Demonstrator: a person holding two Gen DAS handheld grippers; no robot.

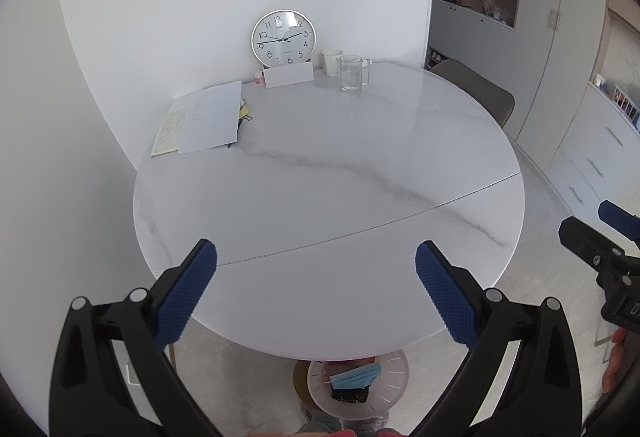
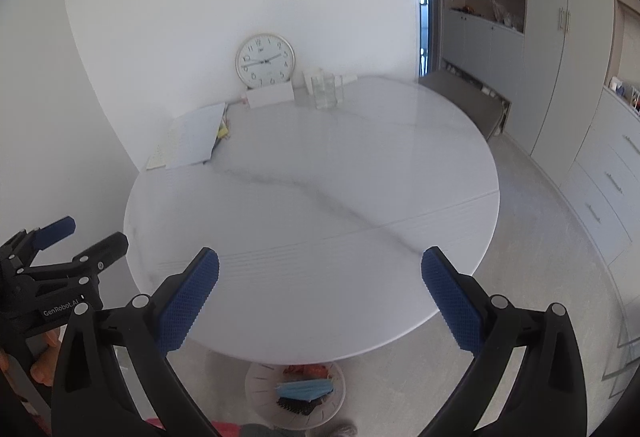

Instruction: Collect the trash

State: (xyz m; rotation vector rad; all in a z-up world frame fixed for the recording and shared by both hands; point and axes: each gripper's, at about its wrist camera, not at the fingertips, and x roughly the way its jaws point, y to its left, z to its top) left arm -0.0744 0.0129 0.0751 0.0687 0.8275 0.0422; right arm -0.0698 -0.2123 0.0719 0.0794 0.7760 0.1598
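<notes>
Trash, a blue face mask [image 1: 356, 379] among it, lies in a white bin [image 1: 394, 393] on the floor under the round marble worktop [image 1: 320, 173]. Both the left tongs [image 1: 316, 289] and the right tongs [image 2: 320, 295] hover above the near edge, spread wide and empty. A clock [image 1: 284, 36] and a glass mug [image 1: 352, 72] stand at the far side.

We hold the right gripper [image 2: 320, 289] wide open above the near edge of the round marble table [image 2: 400, 165], with the left gripper [image 2: 80, 241] at our far left. Below the table's near edge sits a white bin [image 2: 256, 393] holding a blue face mask [image 2: 304, 390]. A clock [image 2: 265, 60] leans on the far wall beside a glass mug [image 2: 325, 91].
</notes>
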